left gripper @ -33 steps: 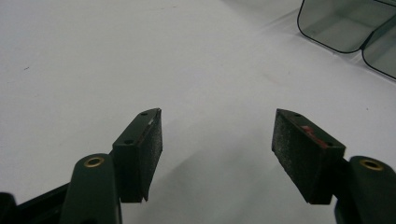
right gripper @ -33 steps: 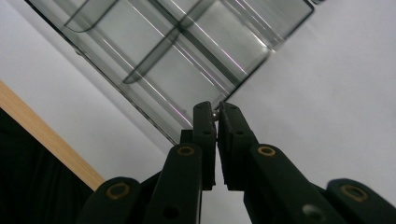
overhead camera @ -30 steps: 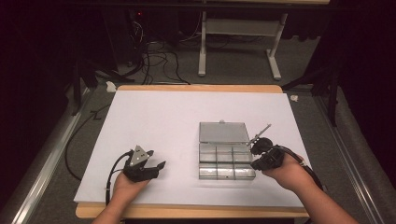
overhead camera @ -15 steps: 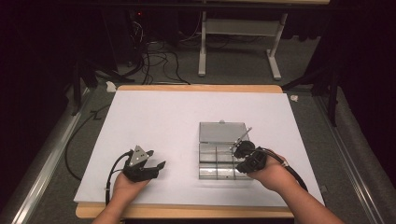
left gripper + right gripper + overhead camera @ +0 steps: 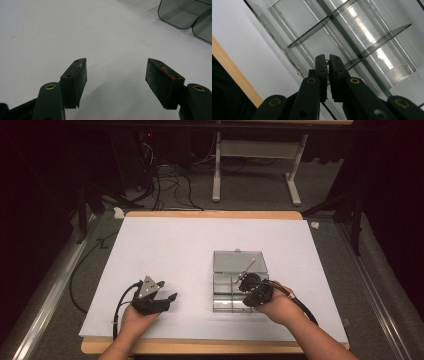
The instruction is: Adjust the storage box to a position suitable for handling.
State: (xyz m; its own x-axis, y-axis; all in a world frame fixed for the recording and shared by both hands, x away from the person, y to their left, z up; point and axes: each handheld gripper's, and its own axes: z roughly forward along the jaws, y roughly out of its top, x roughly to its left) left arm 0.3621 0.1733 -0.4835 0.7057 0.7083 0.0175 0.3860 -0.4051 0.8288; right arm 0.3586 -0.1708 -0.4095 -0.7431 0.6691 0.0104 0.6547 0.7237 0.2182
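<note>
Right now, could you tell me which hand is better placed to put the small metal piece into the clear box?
Right. The right gripper hangs over the box, jaws shut on the piece. The left gripper sits aside on the table, jaws open, holding nothing.

The left tool (image 5: pixel 167 296) rests low with jaws spread wide, while the right tool (image 5: pixel 243 281) is clamped nearly closed.

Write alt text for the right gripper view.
The right gripper, jaws almost shut on a small shiny metal piece, hangs over a clear plastic organizer box with thin dividers. The box sits on a white table cover, with the wooden table edge at lower left.
</note>
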